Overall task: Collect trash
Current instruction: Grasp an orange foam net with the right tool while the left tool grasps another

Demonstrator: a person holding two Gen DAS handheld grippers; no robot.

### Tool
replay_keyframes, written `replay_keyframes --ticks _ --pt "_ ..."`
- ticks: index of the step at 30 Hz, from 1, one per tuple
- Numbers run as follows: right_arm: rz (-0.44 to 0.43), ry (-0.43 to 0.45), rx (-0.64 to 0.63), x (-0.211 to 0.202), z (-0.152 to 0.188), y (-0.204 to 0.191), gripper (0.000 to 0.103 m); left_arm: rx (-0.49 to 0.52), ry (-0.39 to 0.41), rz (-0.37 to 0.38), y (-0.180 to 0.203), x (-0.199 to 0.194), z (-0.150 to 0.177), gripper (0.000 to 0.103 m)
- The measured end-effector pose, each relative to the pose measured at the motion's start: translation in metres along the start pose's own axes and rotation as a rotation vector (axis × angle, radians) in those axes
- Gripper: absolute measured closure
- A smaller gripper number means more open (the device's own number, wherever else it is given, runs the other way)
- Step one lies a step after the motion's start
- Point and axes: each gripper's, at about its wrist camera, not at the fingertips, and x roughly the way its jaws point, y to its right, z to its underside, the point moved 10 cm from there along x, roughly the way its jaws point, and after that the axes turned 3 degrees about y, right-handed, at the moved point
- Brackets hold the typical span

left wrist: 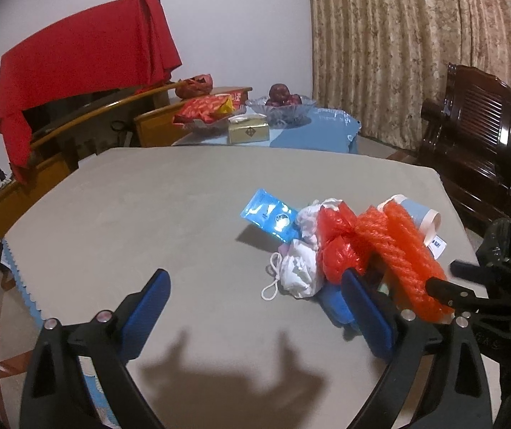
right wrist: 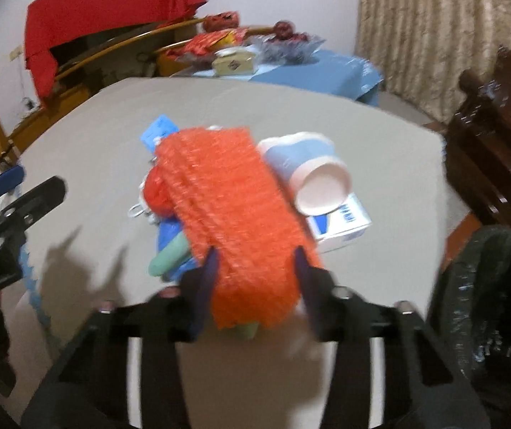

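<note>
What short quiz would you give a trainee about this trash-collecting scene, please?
1. True or false: the paper cup stands upright.
2. What sits between the right tool's fingers? A. orange mesh B. a blue wrapper C. a white box
3. In one word, is the left tool open or shut?

Key: 1. False, it lies on its side. 2. A. 3. Open, with nothing between its fingers.
</note>
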Motion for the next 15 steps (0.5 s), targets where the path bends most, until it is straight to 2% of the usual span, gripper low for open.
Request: replay_keyframes --ticks 1,2,6,9,12,15 --pt "-0.024 -0.006 0.005 0.000 0.001 -0.002 0.084 0.001 -0.003 0.003 0.001 0.001 0.001 0.009" --pt "-0.037 -0.006 0.007 -0.001 0.001 -0.003 0.090 0.002 -0.004 0.006 0.001 0.001 0.001 0.009" --pt "-0.047 0.024 0.014 -0.013 -0.002 -0.003 0.093 0.006 -0.006 0.028 0.009 0.000 0.001 0.009" --pt "-0.035 0.052 0.021 -0.027 -0.004 0.003 0.093 0.014 -0.006 0.057 0.022 0.000 -0.001 0.015" --pt "-0.007 0.067 0.034 -0.041 -0.005 0.014 0.093 0.015 -0.010 0.091 0.036 0.001 -0.003 0.017" --pt "0.023 0.070 0.042 -0.051 -0.002 0.026 0.093 0.021 -0.017 0.154 0.060 0.002 -0.006 0.021"
